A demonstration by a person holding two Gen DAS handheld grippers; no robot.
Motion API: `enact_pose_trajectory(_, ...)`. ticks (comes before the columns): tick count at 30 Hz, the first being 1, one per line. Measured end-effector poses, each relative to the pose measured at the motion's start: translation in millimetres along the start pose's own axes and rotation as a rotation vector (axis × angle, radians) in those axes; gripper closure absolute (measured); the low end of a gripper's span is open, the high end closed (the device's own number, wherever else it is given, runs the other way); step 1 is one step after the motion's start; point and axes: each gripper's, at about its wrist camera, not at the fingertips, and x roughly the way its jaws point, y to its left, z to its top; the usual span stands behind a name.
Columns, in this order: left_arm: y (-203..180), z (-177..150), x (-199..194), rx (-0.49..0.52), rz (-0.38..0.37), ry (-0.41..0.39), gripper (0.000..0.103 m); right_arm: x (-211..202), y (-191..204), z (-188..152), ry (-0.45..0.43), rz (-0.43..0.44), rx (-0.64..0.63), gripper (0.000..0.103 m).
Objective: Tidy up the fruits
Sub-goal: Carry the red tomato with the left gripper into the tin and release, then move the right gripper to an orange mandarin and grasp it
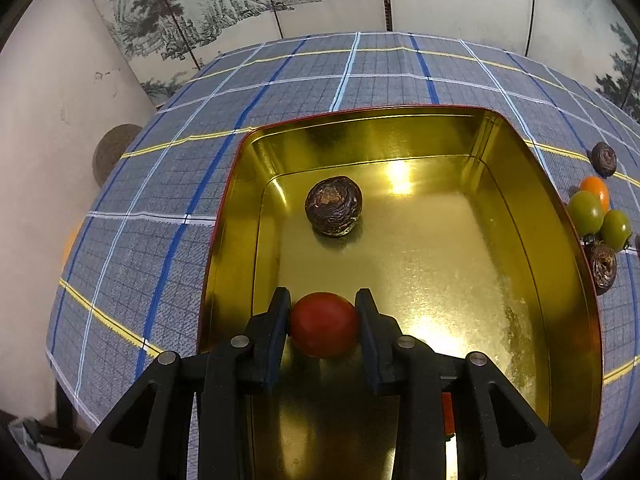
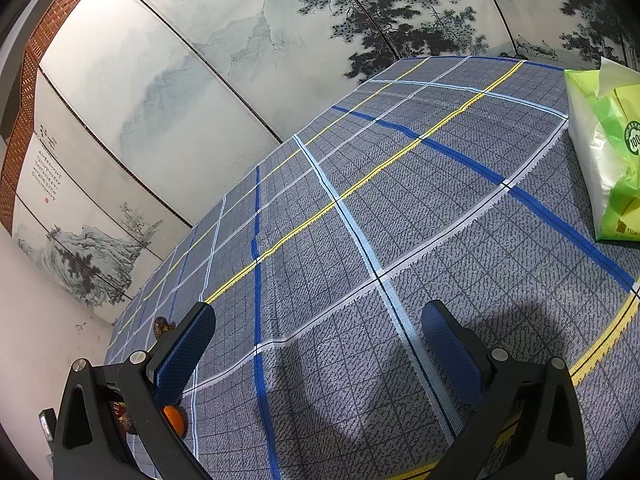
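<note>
The left gripper (image 1: 323,306) squeezes a red tomato (image 1: 324,324) between its two fingers, low inside the gold tin (image 1: 560,216). A brown fruit (image 1: 333,205) sits farther back in the tin. The right gripper (image 2: 318,354) is wide open, holding nothing, above the checked cloth (image 2: 360,220).

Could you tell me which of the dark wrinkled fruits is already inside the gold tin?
The dark fruit near the gold tin's far-left corner; the other two lie outside on the cloth.
</note>
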Motion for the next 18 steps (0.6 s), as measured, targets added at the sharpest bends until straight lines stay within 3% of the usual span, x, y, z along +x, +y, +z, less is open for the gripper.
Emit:
enact_pose_trajectory(2, 0.9, -1.8, -4.2, -0.007, -0.027, -0.020, 0.053, 0.1, 0.0, 0.1, 0.000, 0.000, 0.000, 0.001)
enact_pose_trajectory(3, 1.6, -2.6, -8.1, -0.012, -0.027, -0.042, 0.037, 0.1, -0.1, 0.2, 0.000, 0.000, 0.000, 0.001)
enact_pose_trajectory(6, 8.9, -6.6, -30.2, -0.035, -0.065, -0.157, 0.023, 0.6, 0.8, 0.0, 0.002, -0.008, -0.006, 0.001)
enact_pose_trajectory(9, 22.1, -12.4, -59.9, -0.060, -0.080, -0.266, 0.021, 2.4, 4.3, -1.1, 0.009, -0.030, -0.024, 0.001)
enact_pose_trajectory(12, 41.8, -29.6, -97.2, -0.099, -0.092, -0.387, 0.012, 6.3, 14.6, -2.7, 0.024, -0.102, -0.075, 0.000)
enact_pose_trajectory(15, 60.5, -60.4, -131.9, -0.127, -0.090, -0.489, 0.006, 1.8, 40.6, -10.6, 0.009, -0.209, -0.220, 0.000)
enact_pose_trajectory(18, 71.6, -98.8, -149.2, -0.139, -0.089, -0.535, 0.003, -9.1, 79.4, -31.1, 0.003, -0.163, -0.394, 0.000)
